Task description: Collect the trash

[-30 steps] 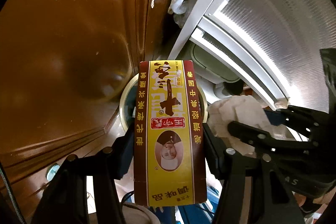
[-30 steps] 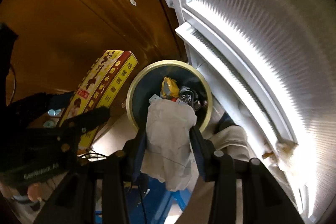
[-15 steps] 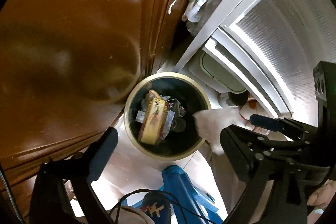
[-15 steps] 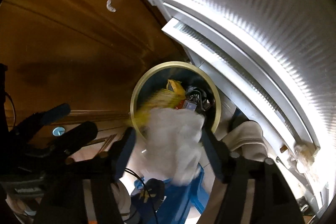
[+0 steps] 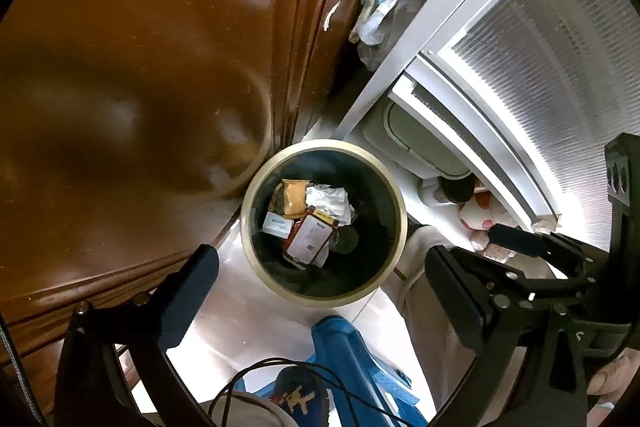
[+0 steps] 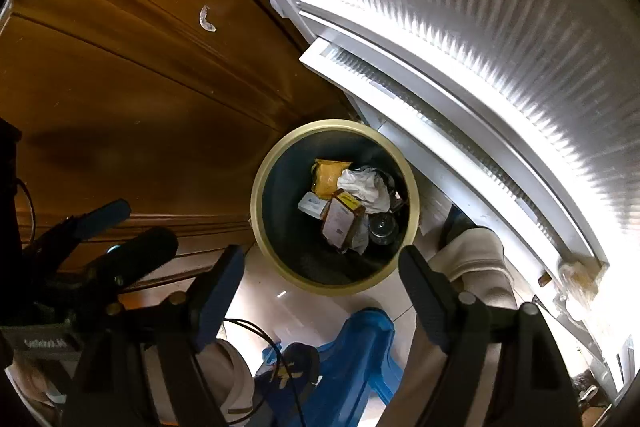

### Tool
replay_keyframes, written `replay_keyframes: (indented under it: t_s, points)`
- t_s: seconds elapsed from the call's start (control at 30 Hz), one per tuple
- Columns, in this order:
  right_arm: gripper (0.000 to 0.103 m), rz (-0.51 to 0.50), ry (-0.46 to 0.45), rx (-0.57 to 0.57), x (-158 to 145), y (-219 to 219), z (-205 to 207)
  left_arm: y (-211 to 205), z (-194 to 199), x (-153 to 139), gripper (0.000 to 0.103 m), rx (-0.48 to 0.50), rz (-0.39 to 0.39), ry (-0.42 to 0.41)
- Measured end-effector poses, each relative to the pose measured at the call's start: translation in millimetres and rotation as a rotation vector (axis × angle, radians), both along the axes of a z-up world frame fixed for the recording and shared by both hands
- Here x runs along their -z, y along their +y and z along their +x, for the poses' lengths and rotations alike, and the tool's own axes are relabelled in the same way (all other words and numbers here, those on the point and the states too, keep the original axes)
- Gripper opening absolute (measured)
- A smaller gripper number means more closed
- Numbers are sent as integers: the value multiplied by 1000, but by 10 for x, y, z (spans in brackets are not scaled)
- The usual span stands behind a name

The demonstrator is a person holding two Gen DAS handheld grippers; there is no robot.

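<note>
Trash fills the bottom of a round, cream-rimmed bin (image 5: 325,301) just ahead of both grippers: a crumpled white tissue (image 5: 330,201), a brown-and-yellow seasoning box (image 5: 310,237), a yellow packet (image 5: 295,197) and what may be a small white carton (image 5: 277,225). Left gripper (image 5: 322,287) and right gripper (image 6: 320,277) hover above it, jaws spread wide and holding nothing. Brown wooden door (image 5: 140,67) stands left of the bin.

both grippers (image 5: 320,283) (image 6: 320,287) are black with dark blue finger pads, silver screws and thin black cables.
</note>
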State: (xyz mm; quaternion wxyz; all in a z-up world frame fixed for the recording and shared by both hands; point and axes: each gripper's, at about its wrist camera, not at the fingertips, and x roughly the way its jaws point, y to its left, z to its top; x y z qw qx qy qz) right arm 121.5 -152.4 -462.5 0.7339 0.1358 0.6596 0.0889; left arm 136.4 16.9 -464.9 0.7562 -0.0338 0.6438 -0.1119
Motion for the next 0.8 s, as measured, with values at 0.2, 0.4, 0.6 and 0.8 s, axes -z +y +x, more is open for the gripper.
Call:
replay_keyframes:
  t_s: [0.2,0.4,0.6,0.8]
  points:
    - [81,-8,-9,18,-105,-50,-80,-65,-63,-123,102,36,21,-30]
    - [81,-22,-30,32,-305,-98,-177,-165,-164,-342,102,85,26,-77]
    - [81,-60,-90,19,-605,-89,-280,-224,-305,-642,102,108,24,-141]
    - [81,-90,-167,4,-966,-49,-368,-178,-466,-1042,102,91,5,-206]
